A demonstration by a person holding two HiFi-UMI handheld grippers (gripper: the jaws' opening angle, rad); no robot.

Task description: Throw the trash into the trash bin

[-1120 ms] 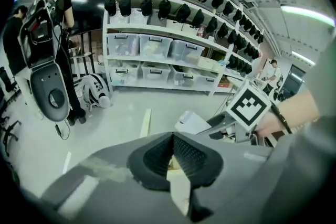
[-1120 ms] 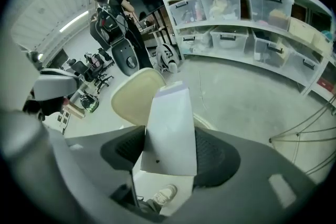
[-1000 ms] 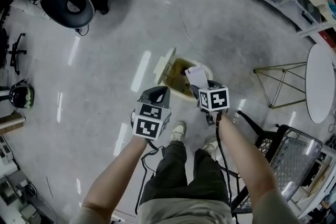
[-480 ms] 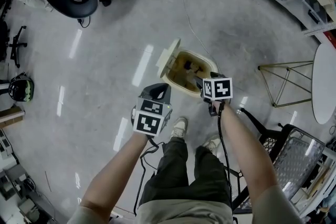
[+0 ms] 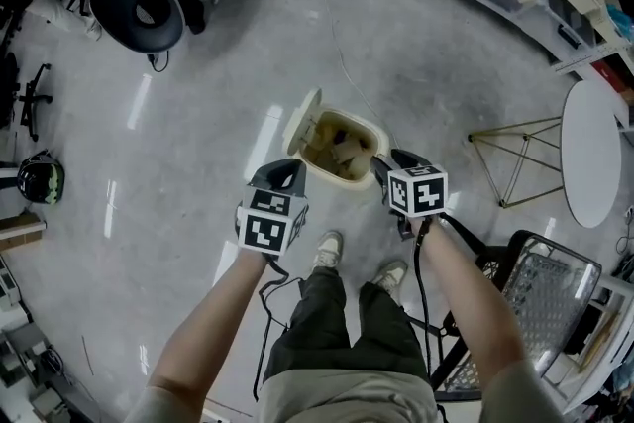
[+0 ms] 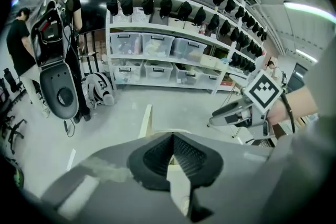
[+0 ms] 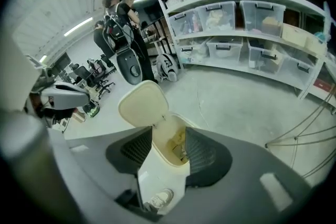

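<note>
Grey right gripper (image 7: 169, 138), right of centre, no longer holds the white trash it gripped a second ago. Its jaws stand apart, having just been closing, with nothing between them. Left gripper (image 6: 172, 138): pressed together, empty. Trash (image 5: 344, 146) lies inside the open bin (image 5: 329, 172), frame centre.

Open trash bin (image 5: 342, 146) down there, but its contents are just a brownish jumble, too small to name. Over in the left gripper view, the left gripper (image 6: 172, 139), jaws pressed together, blocks nearly all of the bin; only the lid (image 6: 146, 120) edge peeks above. The round white table (image 5: 591, 154) runs off the head view's right edge, and the person's torso (image 5: 342, 401) is cut at the bottom.
</note>
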